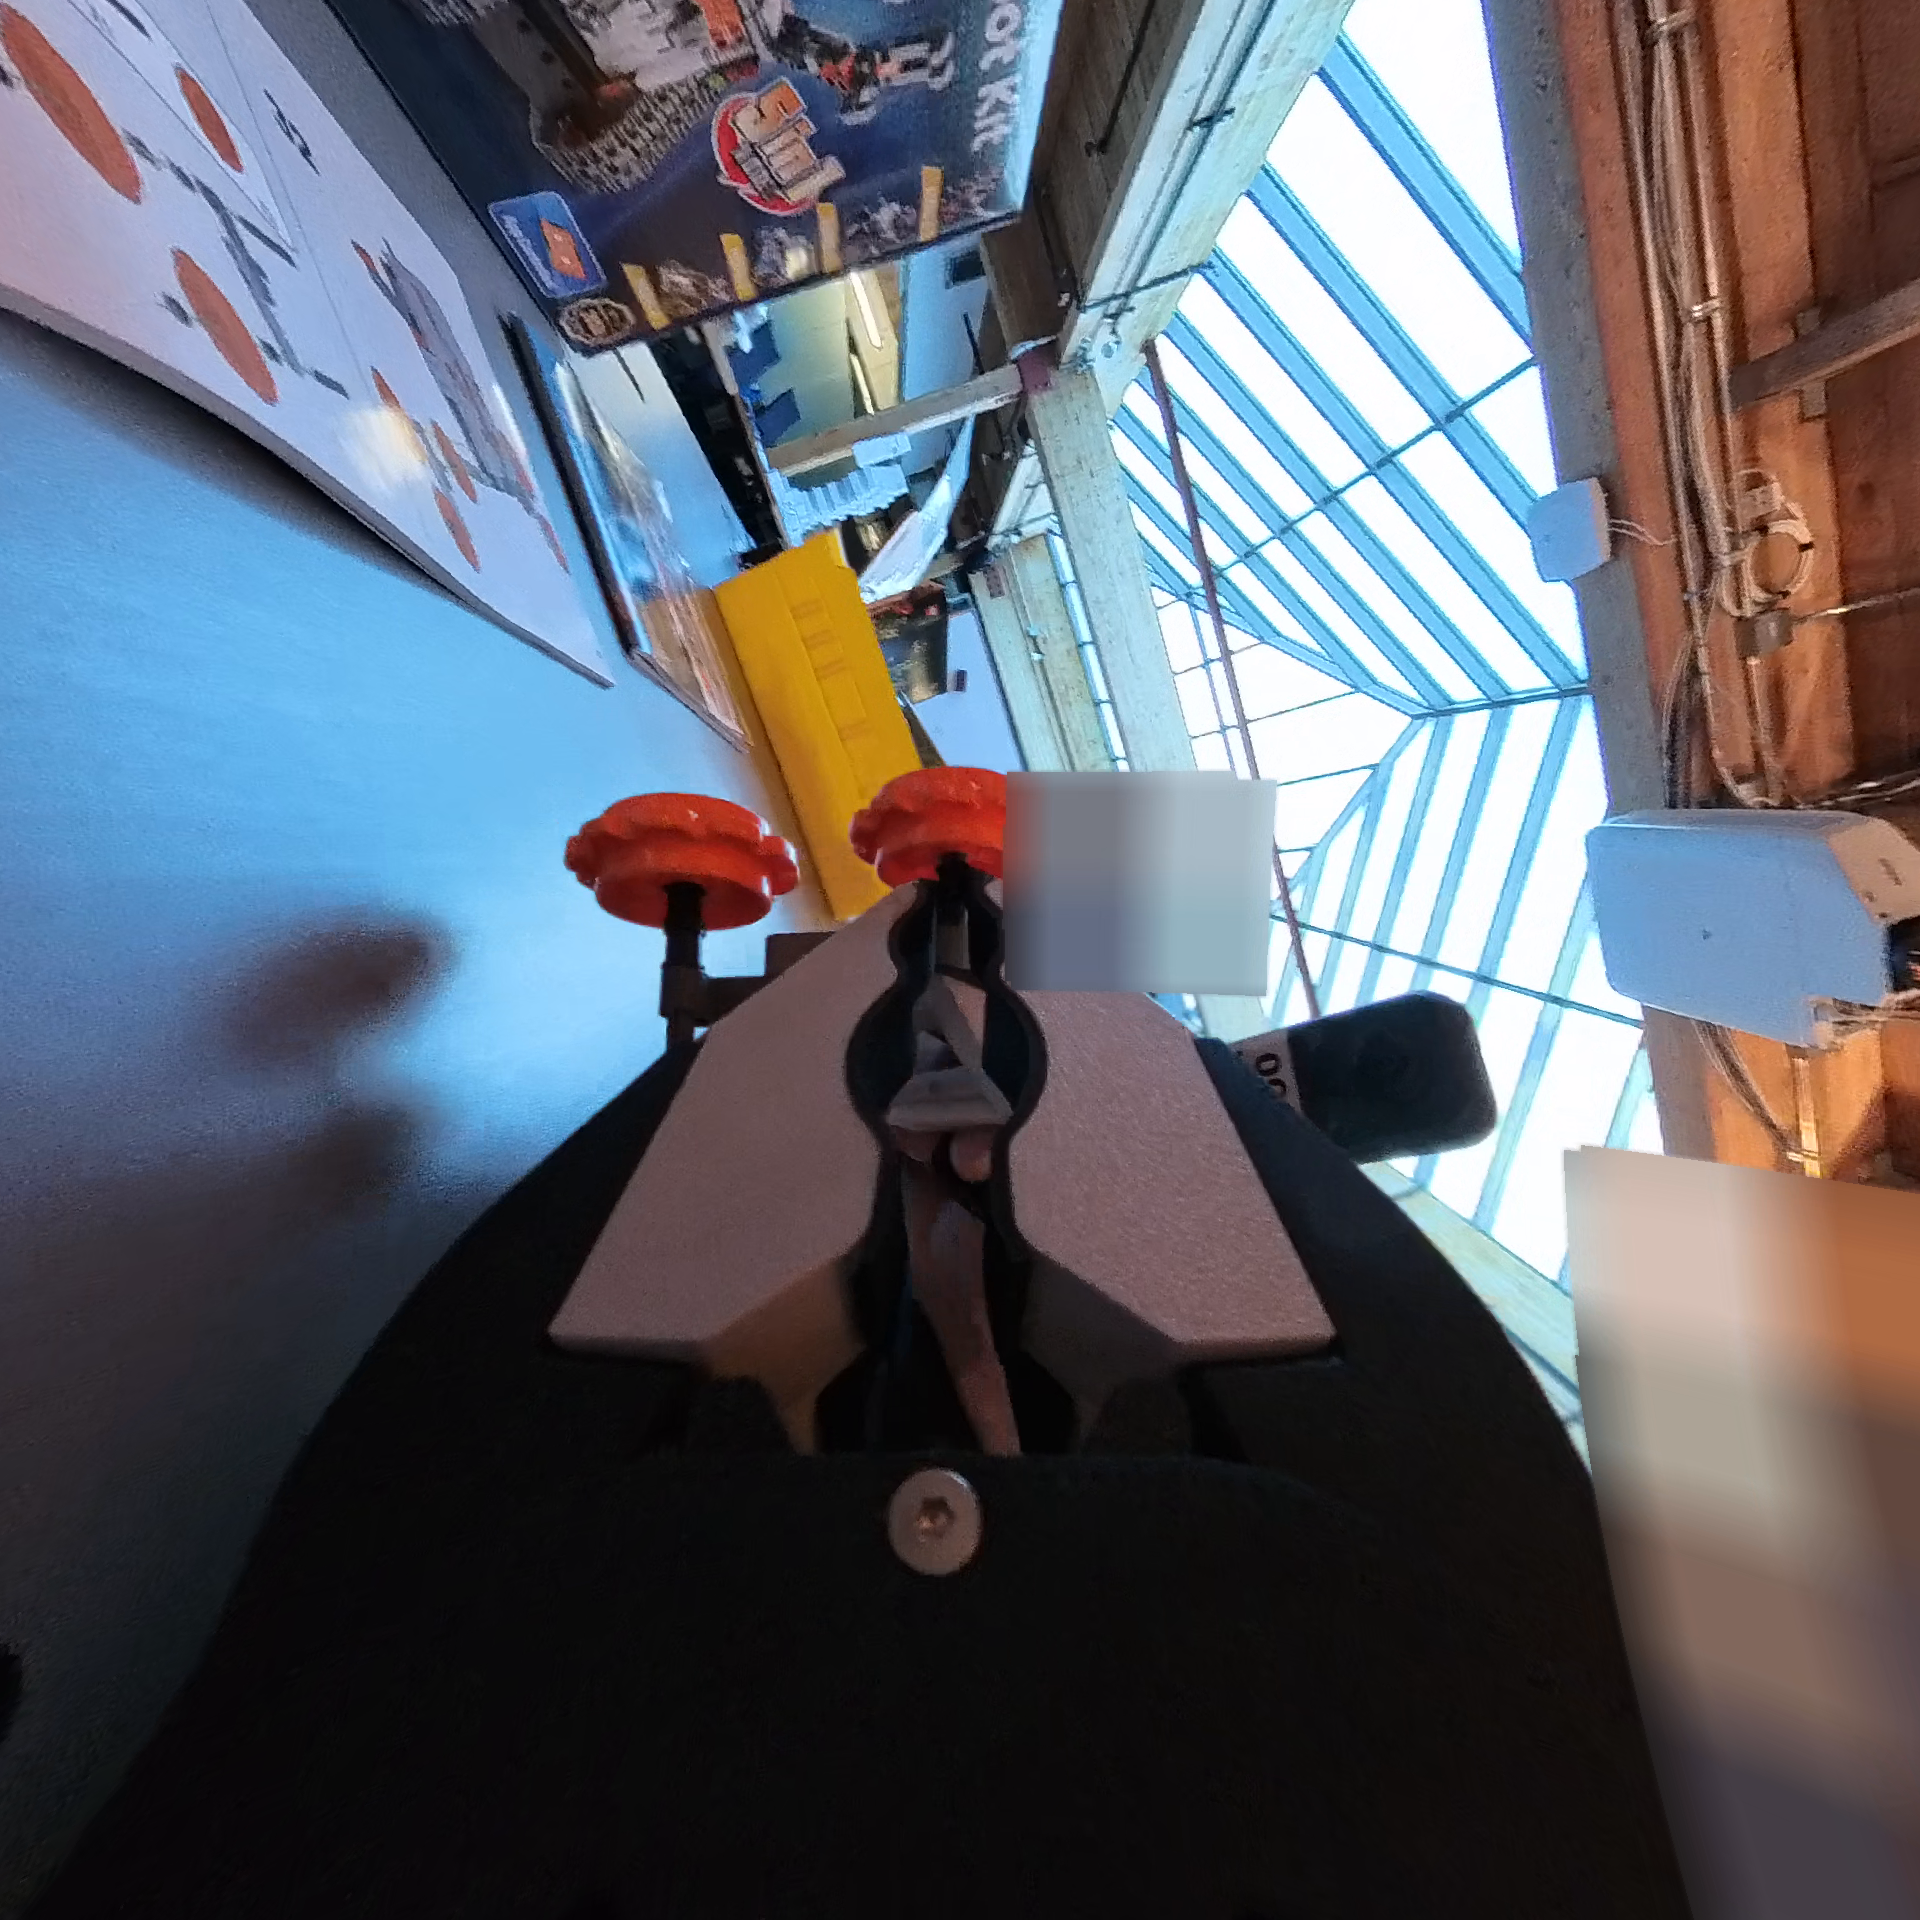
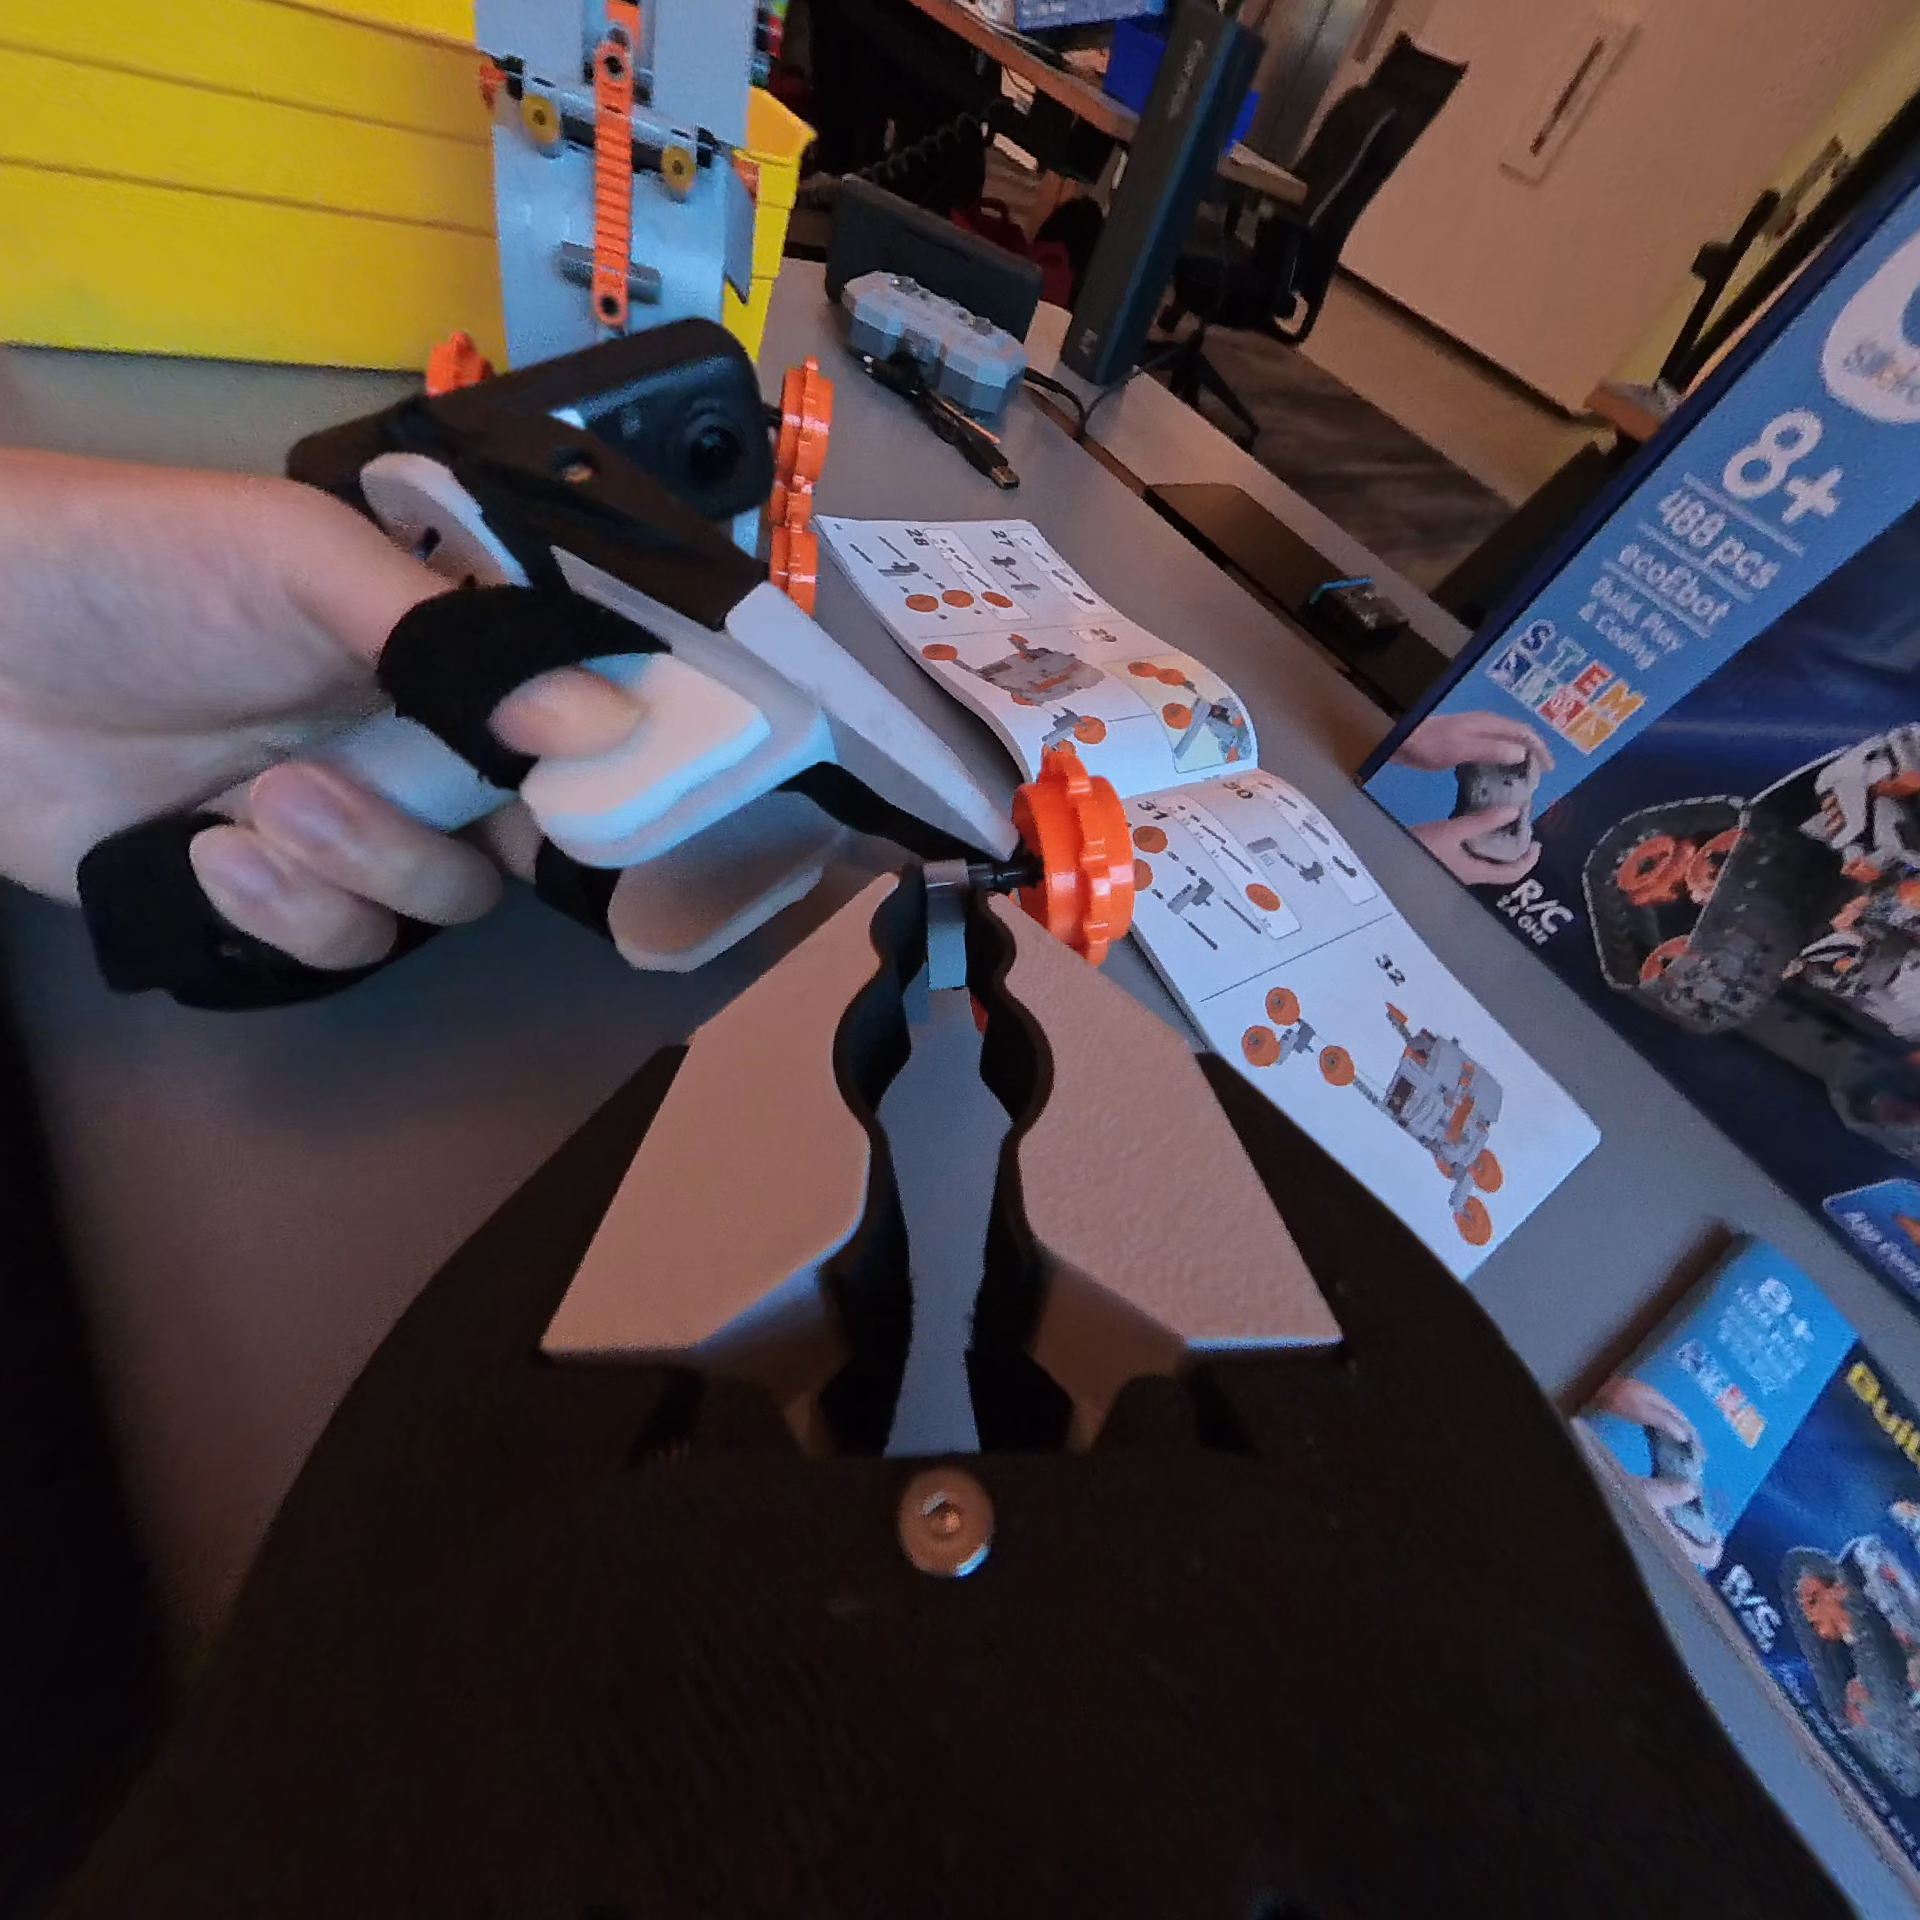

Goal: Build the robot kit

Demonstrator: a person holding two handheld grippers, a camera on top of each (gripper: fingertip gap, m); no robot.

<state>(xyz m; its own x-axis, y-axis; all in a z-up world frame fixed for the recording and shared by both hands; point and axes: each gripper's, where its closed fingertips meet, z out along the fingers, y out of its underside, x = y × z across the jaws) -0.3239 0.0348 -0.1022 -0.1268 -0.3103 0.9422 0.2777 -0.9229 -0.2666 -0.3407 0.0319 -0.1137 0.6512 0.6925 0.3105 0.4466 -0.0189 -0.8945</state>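
Observation:
A small grey beam (image 2: 943,940) carries black axles with orange toothed wheels (image 2: 1075,868). My right gripper (image 2: 943,902) is shut on the grey beam and holds it above the grey table (image 2: 312,1122). My left gripper (image 1: 940,920) is shut on the black axle just under one orange wheel (image 1: 928,831). A second orange wheel (image 1: 681,862) stands free on its own axle to the left. In the right wrist view a hand holds the left gripper (image 2: 982,821), whose tips meet the wheel from the left. The right gripper's black camera (image 1: 1382,1081) shows in the left wrist view.
An open instruction booklet (image 2: 1299,935) lies beyond the grippers, with the blue kit box (image 2: 1714,727) to its right and a smaller blue booklet (image 2: 1766,1455) nearer. A yellow bin (image 2: 208,177), a grey model with an orange track (image 2: 613,156), more orange wheels (image 2: 800,457) and a grey battery unit (image 2: 930,332) stand behind. Left and right tips are no more than a few centimetres apart.

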